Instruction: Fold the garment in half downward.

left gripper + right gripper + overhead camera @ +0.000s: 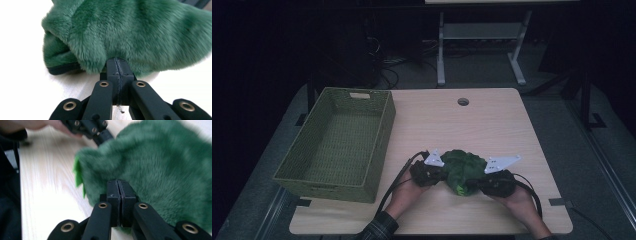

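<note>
Left tongs [117,65] and right tongs [121,187] pinching opposite edges of green plush cloth [462,170]

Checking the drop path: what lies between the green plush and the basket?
Bare tabletop in the high view separates the green plush from the basket, with the left gripper beside the plush.

The high view is dim and grainy, the room beyond the pale wooden table [492,125] sunk in near-black. In both gripper views that tabletop glares white, overexposed. The green furry plush cloth [160,167] blurs softly toward its edges in the right gripper view.
</note>
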Available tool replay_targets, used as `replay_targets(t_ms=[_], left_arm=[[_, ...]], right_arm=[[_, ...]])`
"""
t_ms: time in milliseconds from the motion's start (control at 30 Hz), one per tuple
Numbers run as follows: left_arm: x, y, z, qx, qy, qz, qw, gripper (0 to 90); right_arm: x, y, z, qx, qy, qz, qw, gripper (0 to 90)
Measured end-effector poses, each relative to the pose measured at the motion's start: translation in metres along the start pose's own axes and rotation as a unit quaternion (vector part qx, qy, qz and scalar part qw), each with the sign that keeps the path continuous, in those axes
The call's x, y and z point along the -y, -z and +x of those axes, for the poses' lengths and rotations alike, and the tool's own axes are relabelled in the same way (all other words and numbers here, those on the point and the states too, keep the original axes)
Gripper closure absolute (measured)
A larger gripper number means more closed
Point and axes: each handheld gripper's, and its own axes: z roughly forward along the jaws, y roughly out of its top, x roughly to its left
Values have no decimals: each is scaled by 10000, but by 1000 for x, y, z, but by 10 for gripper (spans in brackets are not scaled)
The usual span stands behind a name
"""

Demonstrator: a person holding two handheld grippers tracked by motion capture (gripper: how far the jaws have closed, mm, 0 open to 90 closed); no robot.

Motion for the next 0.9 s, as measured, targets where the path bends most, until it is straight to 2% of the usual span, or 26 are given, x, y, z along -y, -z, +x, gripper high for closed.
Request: replay_targets(t_ms=[133, 267, 333, 467, 533, 567, 667, 800, 900], left_arm=[[-4, 12, -6, 61, 2, -146, 9999, 897], [-5, 20, -15, 158, -33, -156, 9997, 897], [-4, 21, -20, 200, -28, -158, 9997, 897], [0, 21, -31, 370, -53, -164, 9992, 897], [0, 18, -35, 438, -48, -157, 9989, 897], [0, 16, -36, 450, -69, -134, 9989, 897], [1, 11, -37, 504, -83, -80, 9987, 897], [1, 4, -35, 486, -87, -69, 9988, 897], [0, -1, -33, 455, -60, -30, 9989, 897]], right_arm=[[-5, 20, -4, 128, -44, -382, 9992, 889], [-9, 31, -17, 445, -144, -581, 9972, 898], [-11, 32, -27, 626, -190, -553, 9963, 899], [-16, 26, -49, 847, -350, -580, 9941, 899], [-18, 21, -56, 925, -393, -477, 9938, 899], [-19, 17, -61, 1040, -389, -420, 9929, 899], [-21, 7, -73, 1107, -486, -427, 9917, 899], [-18, -4, -81, 1128, -566, -290, 9916, 899], [-16, -6, -83, 1123, -599, -234, 9916, 899]])
